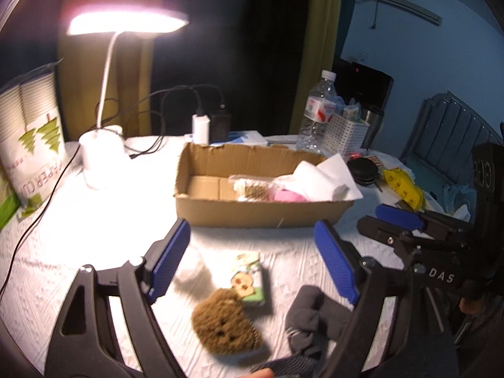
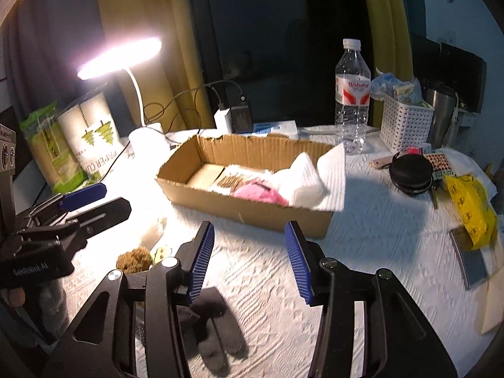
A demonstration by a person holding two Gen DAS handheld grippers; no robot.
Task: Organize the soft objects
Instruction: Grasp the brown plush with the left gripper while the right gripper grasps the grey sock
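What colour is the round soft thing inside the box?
Pink, clearest in the right wrist view.

Both cams are fisheyes riding on the hand-held grippers, looking forward along the fingers and down at the worktop from fairly close. The left view sits low over the near edge, its blue fingers framing the bottom, and faces the box dead ahead, with the lamp up left. The right view is a bit more to the right and sees the box from that angle, lamp further left. Each cam catches the other gripper: the right one at the left view's right edge, the left one at the right view's left edge. Shared: box, lamp, bottle, white basket.
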